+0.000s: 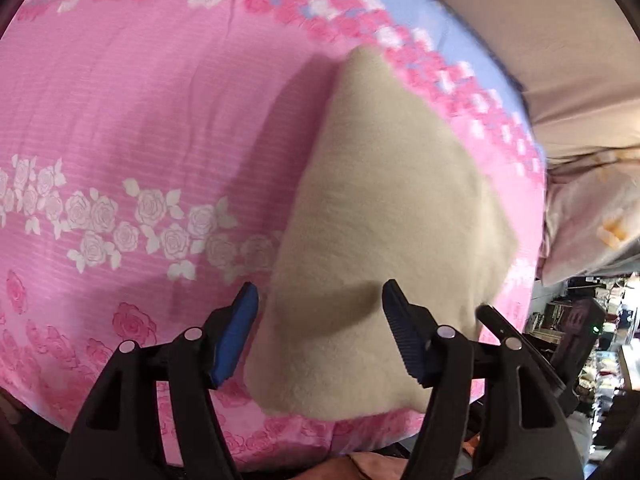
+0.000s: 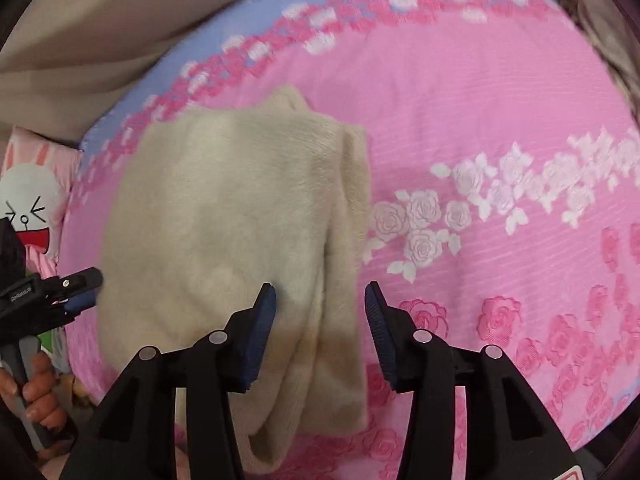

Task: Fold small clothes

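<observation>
My left gripper point(image 1: 320, 308) and right gripper point(image 2: 320, 308) hung spread, gripping nothing, above the folded cloth point(image 2: 240, 216) on the sheet point(image 2: 480, 120).

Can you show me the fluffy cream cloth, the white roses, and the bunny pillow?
Fluffy cream cloth point(image 2: 240, 216), right wrist view, middle.
White printed roses point(image 2: 420, 220), right wrist view, one cluster.
Bunny cartoon pillow point(image 2: 30, 196), right wrist view, face.

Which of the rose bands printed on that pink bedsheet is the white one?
The white roses form the middle band, running across the plain pink bedsheet beside the cream garment. The bands near the blue edge and the near edge are mostly pink.
</observation>
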`<action>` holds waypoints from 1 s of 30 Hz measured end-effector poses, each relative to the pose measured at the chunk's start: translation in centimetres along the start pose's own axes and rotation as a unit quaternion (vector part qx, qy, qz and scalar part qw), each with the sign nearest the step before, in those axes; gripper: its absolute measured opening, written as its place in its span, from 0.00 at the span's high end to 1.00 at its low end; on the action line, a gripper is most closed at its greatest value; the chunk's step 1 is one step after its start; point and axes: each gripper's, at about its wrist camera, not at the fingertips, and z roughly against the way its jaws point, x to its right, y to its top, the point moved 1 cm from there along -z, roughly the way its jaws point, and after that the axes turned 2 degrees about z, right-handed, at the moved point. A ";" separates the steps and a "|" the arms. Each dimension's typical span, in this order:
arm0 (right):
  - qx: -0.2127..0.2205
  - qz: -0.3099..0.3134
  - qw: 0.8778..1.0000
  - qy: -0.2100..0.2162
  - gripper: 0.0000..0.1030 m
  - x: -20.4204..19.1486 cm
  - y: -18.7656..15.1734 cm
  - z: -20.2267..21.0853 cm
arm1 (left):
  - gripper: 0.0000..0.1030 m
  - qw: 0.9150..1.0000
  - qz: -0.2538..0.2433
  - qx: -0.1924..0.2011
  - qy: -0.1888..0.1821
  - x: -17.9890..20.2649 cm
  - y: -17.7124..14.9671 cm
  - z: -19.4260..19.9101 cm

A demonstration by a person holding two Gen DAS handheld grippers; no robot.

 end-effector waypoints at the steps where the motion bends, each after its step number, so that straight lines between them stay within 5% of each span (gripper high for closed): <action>1: 0.006 0.015 1.000 -0.001 0.55 -0.9 -0.2 1.0 | 0.28 1.000 -0.015 0.018 0.016 0.5 -0.3 0.8; 6: -0.021 0.031 0.999 0.016 0.60 -2.9 -1.2 -0.1 | 0.22 0.991 -0.094 0.058 0.071 3.4 -0.7 2.3; 7: -0.031 0.025 0.999 0.018 0.70 -2.7 -1.4 -1.2 | 0.21 0.990 -0.100 0.058 0.077 4.1 -0.2 2.0; 8: -0.034 0.023 0.999 0.016 0.92 -2.6 -1.4 -2.1 | 0.20 0.989 -0.111 0.058 0.084 4.4 -0.2 1.9; 11: -0.013 0.031 0.999 0.004 0.93 -3.6 0.2 -1.8 | 0.19 0.982 -0.136 0.071 0.111 5.5 -0.3 2.0; 16: 0.088 0.083 0.993 0.011 0.93 -6.2 2.6 6.9 | 0.16 0.972 -0.162 0.094 0.143 5.9 -0.7 2.4; 18: 0.076 0.093 0.993 -0.013 0.92 -5.4 2.9 6.0 | 0.16 0.973 -0.157 0.088 0.142 5.7 -0.9 2.0; 21: -0.033 0.093 0.992 -0.075 0.89 -2.0 1.9 -2.3 | 0.16 0.975 -0.152 0.084 0.140 5.5 -1.1 1.9; 22: -0.040 0.075 0.994 -0.071 0.89 -1.3 1.6 -2.9 | 0.16 0.974 -0.153 0.082 0.143 5.5 -1.1 1.8; 27: 0.076 0.033 0.996 -0.030 0.88 -3.3 2.5 5.4 | 0.14 0.972 -0.154 0.084 0.155 5.2 -1.4 1.7; 30: 0.059 0.089 0.994 -0.039 0.88 -5.1 3.5 4.0 | 0.14 0.976 -0.146 0.067 0.147 5.0 -1.4 0.9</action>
